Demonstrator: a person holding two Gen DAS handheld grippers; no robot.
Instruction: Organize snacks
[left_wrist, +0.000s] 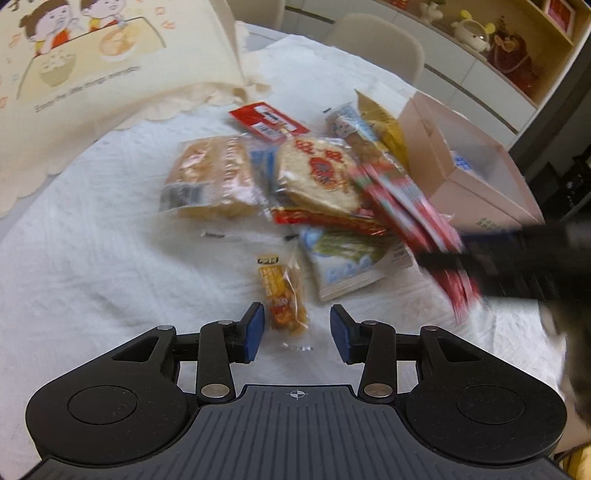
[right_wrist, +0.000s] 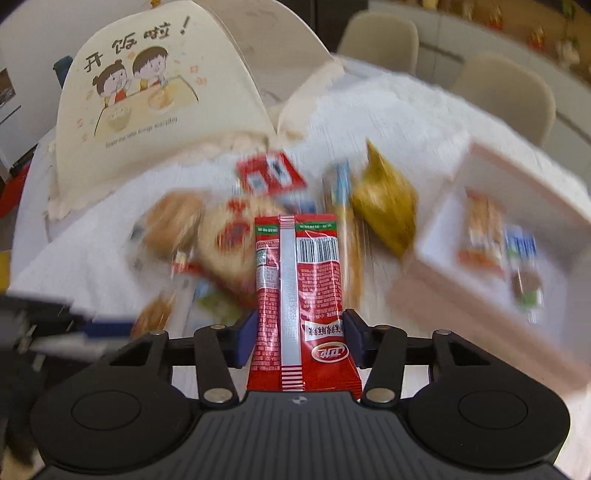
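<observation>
Clamping a red snack packet (right_wrist: 301, 291), right gripper (right_wrist: 300, 338) fingers (blue-padded), left gripper (left_wrist: 297, 334) fingers apart over table (left_wrist: 110, 229)

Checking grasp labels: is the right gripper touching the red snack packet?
Touching. In the right wrist view the right gripper has both blue pads pressed against the sides of the red snack packet, which stands between them.

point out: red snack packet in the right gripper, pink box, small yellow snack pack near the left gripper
red snack packet (right_wrist: 301, 295): right wrist view, mid-body by its seam.
pink box (right_wrist: 436, 295): right wrist view, near wall.
small yellow snack pack (left_wrist: 282, 295): left wrist view, centre.
</observation>
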